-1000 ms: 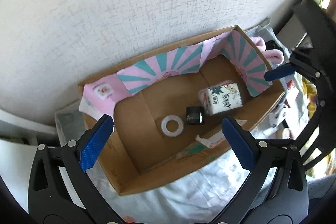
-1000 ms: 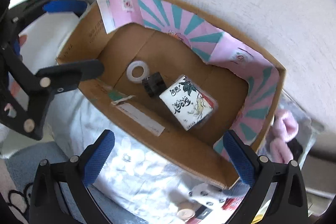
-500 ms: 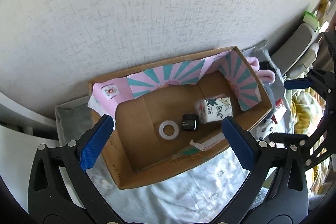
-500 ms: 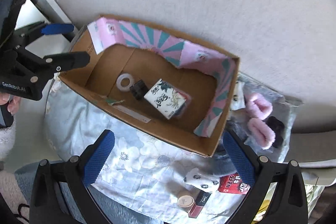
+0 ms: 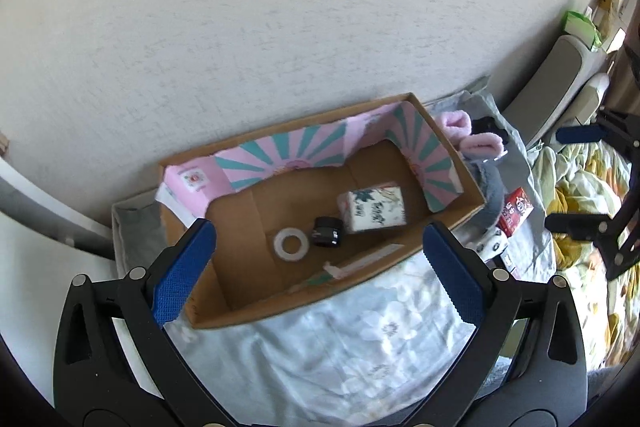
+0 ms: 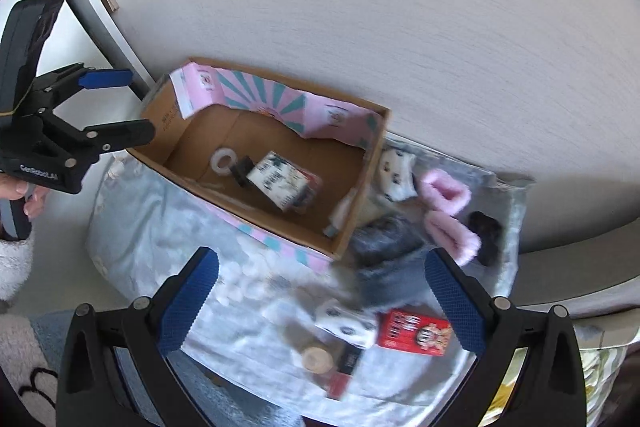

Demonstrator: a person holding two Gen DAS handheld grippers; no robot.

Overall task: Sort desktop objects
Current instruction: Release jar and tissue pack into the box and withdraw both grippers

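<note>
cardboard box [image 5: 456, 163] sitting at the wall edge of the floral-covered surface [image 5: 360, 339]. inside it: tape ring [image 5: 291, 245], black jar [image 5: 327, 232] touching tissue pack [image 5: 374, 209]. left gripper [image 5: 316, 267] hanging spread wide, gripping nothing. right gripper [image 6: 320, 303] gaping wide, empty, above red snack box [image 6: 416, 333], patterned sock [image 6: 346, 323]. pink fuzzy slippers [image 6: 450, 211] lying beside the box's right end.
</note>
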